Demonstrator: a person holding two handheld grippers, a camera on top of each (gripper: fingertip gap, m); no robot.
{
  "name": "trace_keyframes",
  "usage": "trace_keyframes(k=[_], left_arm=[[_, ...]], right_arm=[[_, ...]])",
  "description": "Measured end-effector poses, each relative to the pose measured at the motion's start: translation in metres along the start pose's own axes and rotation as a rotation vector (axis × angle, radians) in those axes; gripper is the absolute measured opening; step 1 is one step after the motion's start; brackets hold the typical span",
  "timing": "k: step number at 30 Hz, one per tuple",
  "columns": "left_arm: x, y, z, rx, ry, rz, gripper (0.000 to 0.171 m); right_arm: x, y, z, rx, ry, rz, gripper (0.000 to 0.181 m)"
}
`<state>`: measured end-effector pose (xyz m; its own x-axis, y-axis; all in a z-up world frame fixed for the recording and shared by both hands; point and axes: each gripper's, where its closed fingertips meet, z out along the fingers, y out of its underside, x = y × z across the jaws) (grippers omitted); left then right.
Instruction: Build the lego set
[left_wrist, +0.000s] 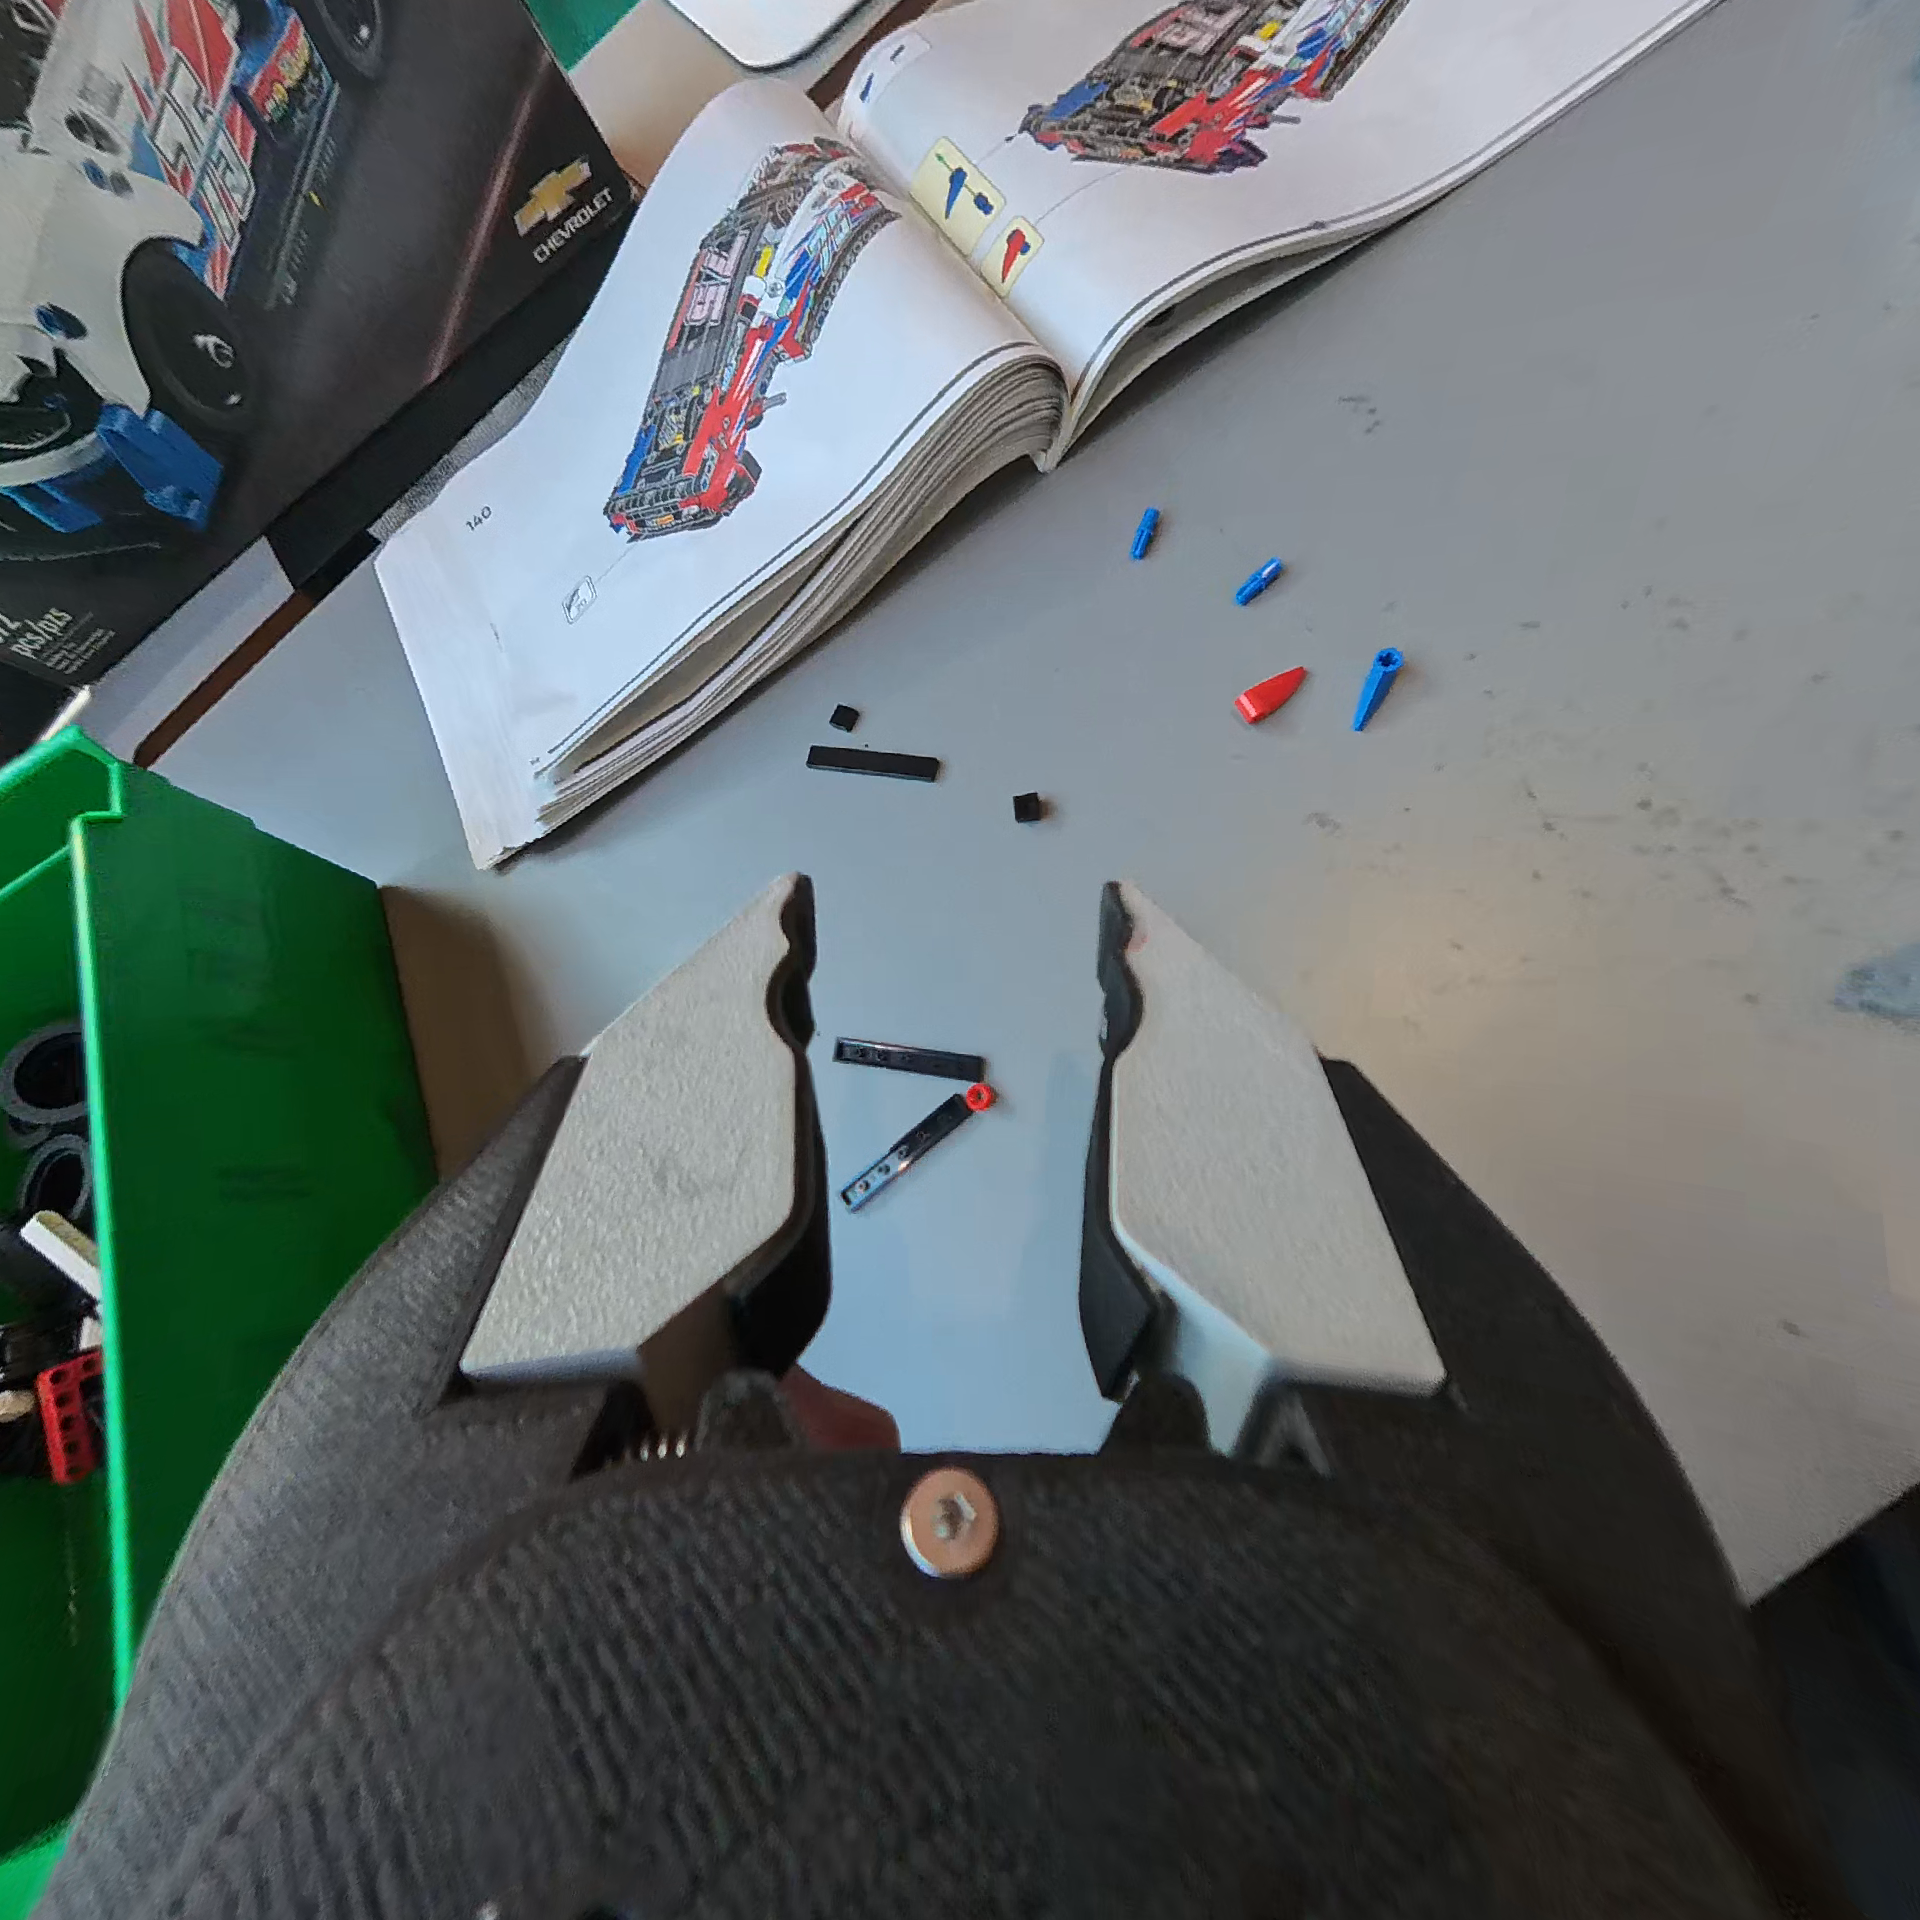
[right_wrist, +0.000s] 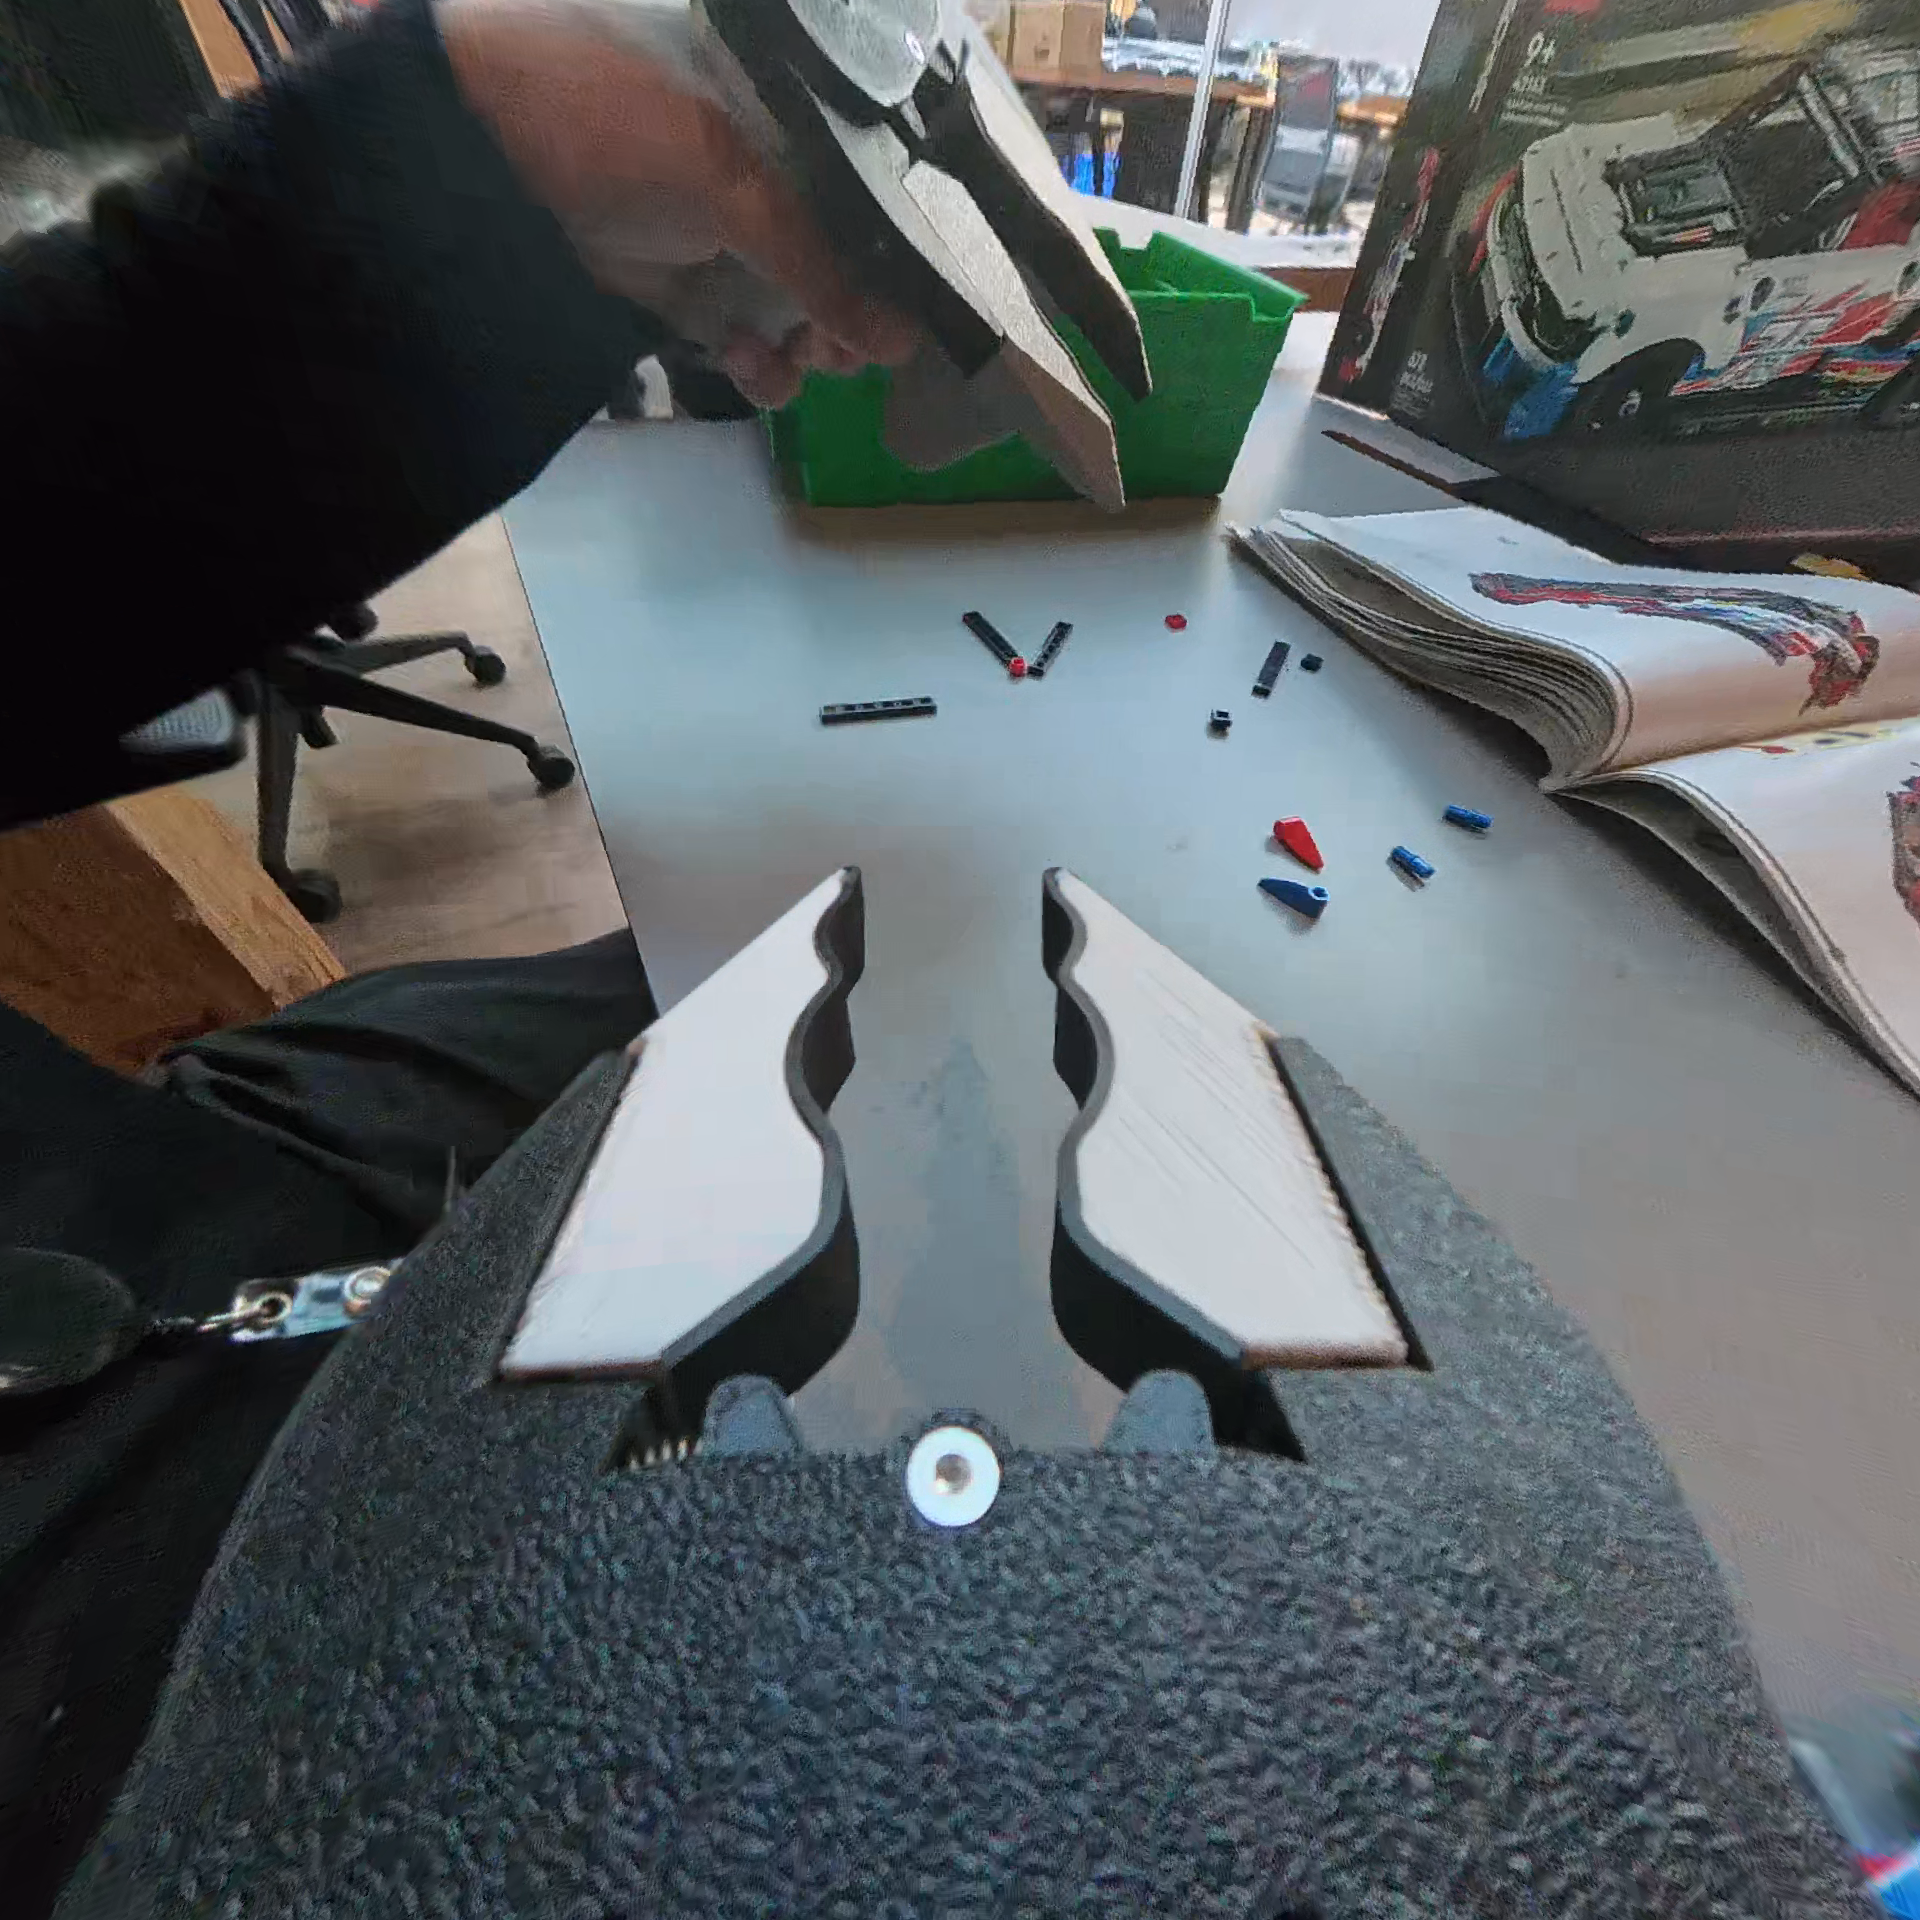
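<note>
Grey table (left_wrist: 1455, 935) lies bare between parted fingers (left_wrist: 1132, 966).

Your loose pieces (left_wrist: 914, 1101) lie on the table (left_wrist: 1558, 935), bin (left_wrist: 229, 1039) to their left, open manual (left_wrist: 727, 468) behind them.

Grey table (right_wrist: 935, 540), wood floor (right_wrist: 436, 831), office chair (right_wrist: 343, 707), bg windows.

Four black strips (right_wrist: 878, 711), two black studs (right_wrist: 1219, 720), two blue pins (left_wrist: 1144, 533), one booklet (left_wrist: 727, 436)
</note>
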<state>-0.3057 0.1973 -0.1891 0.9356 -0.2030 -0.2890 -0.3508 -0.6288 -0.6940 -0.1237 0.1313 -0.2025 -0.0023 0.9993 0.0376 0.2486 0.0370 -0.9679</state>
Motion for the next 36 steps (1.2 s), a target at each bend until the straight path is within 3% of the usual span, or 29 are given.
trace_keyframes(k=[6, 12, 18, 22, 30, 33, 36], left_arm=[[0.020, 0.008, 0.006, -0.025, 0.034, 0.025, 0.049], [0.031, 0.000, 0.013, -0.005, 0.083, 0.008, 0.047], [0.051, -0.015, 0.027, 0.041, 0.197, 0.003, 0.041], [0.069, -0.035, 0.041, 0.090, 0.327, -0.031, 0.041], [0.076, -0.056, 0.064, 0.086, 0.404, -0.051, 0.043], [0.079, -0.054, 0.072, 0.075, 0.399, -0.056, 0.043], [0.079, -0.039, 0.081, 0.034, 0.355, -0.028, 0.045]], right_arm=[[-0.001, -0.024, 0.006, 0.109, -0.042, 0.043, 0.034], [0.005, -0.016, 0.011, 0.106, -0.073, 0.115, 0.043], [0.046, -0.010, 0.002, 0.077, 0.150, 0.033, 0.037], [0.053, -0.007, 0.008, 0.064, 0.146, 0.081, 0.043], [0.088, 0.002, 0.001, 0.026, 0.269, 0.124, 0.040], [0.102, 0.005, -0.009, 0.024, 0.319, 0.141, 0.037], [0.095, 0.006, -0.007, 0.013, 0.279, 0.112, 0.037]])
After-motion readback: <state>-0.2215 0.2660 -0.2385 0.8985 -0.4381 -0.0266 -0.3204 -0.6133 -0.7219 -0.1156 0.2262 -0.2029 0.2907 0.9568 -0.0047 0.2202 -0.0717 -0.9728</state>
